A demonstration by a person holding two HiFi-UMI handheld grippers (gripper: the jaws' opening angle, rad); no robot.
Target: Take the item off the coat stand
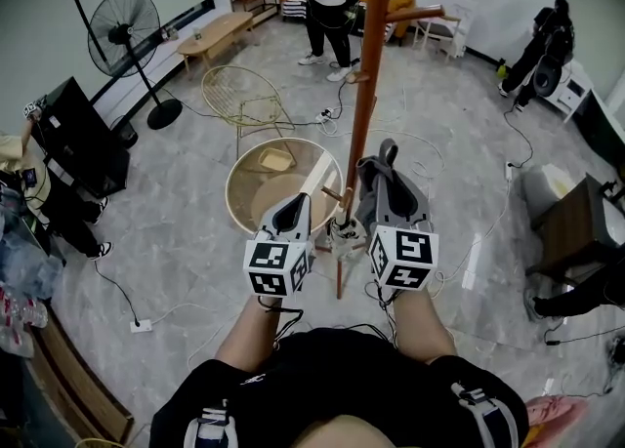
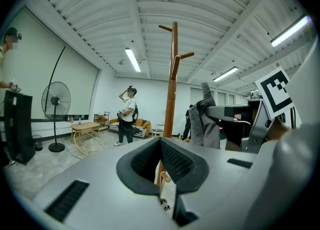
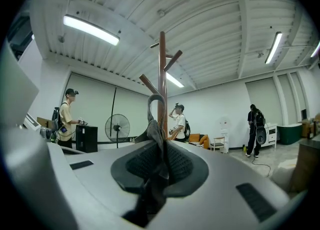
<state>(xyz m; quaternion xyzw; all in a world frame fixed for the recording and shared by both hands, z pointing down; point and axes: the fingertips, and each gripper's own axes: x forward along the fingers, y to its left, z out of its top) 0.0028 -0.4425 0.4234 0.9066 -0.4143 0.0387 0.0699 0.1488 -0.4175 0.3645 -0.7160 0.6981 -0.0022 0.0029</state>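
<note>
Right gripper view: the right gripper (image 3: 162, 161) has its jaws pinched on the grey garment (image 3: 156, 135); left gripper (image 2: 160, 146) jaws closed, empty.

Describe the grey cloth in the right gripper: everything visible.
The grey cloth is soft, creased fabric, bunched, with a loop standing up at its top. The fingers of the right gripper are shut on its middle; it stands upright between them, the rest hanging below. In the left gripper view it sits right of the coat stand, apart from the pole.
</note>
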